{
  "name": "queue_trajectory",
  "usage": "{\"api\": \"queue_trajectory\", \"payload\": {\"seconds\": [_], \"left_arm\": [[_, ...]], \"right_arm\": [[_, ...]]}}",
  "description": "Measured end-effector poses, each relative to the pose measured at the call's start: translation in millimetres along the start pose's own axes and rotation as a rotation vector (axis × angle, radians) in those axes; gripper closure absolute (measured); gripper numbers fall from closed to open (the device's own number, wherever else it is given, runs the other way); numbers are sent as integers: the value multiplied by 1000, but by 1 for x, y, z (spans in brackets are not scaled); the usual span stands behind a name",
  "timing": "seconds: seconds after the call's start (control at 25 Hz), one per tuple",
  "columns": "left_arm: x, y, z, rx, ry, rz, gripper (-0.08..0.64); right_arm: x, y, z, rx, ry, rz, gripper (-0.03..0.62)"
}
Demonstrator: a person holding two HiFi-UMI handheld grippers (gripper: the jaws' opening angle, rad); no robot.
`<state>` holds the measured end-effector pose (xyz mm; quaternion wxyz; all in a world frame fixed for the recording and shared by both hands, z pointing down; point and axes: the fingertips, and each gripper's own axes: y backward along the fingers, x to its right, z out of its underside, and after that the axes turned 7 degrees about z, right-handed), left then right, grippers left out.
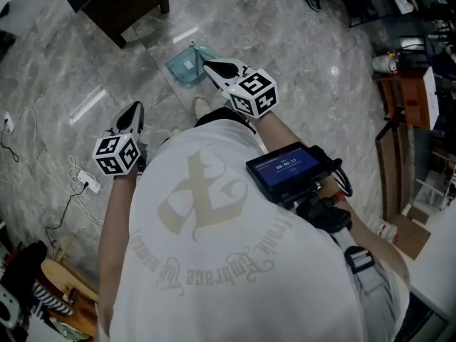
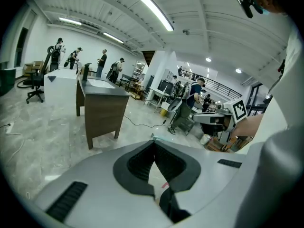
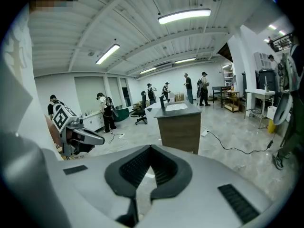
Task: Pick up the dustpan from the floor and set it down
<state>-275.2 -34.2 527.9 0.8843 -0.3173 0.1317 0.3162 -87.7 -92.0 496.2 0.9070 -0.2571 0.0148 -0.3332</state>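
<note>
The teal dustpan (image 1: 187, 64) lies on the grey marble floor ahead of me. My right gripper (image 1: 208, 66) hangs just beside its right edge, above the floor, jaws shut with nothing between them. In its own view the right gripper (image 3: 151, 147) shows closed, empty pads and no dustpan. My left gripper (image 1: 135, 107) is off to the left and nearer me, also shut and empty. In the left gripper view a sliver of the dustpan (image 2: 156, 137) peeks over the closed left gripper (image 2: 154, 141), and the right gripper (image 2: 202, 119) shows at the right.
A dark wooden cabinet (image 1: 122, 4) stands on the floor beyond the dustpan, to its left. White cables and a power strip (image 1: 84, 182) lie at the left. Shelving and boxes (image 1: 410, 98) line the right side. Several people stand far off (image 3: 190, 87).
</note>
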Motion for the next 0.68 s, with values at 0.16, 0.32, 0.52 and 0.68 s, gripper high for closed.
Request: {"api": "queue_trajectory", "payload": {"seconds": [0.16, 0.32, 0.52, 0.68], "left_arm": [[-1, -2, 3, -5, 3, -1, 548], [1, -4, 5, -8, 8, 4, 548], [0, -7, 5, -9, 10, 6, 548], [0, -10, 6, -11, 11, 9, 548]], "right_arm": [[0, -1, 3, -3, 0, 2, 575], [0, -1, 6, -12, 4, 6, 575], [2, -1, 7, -15, 4, 9, 575], [4, -2, 8, -17, 7, 11, 575]]}}
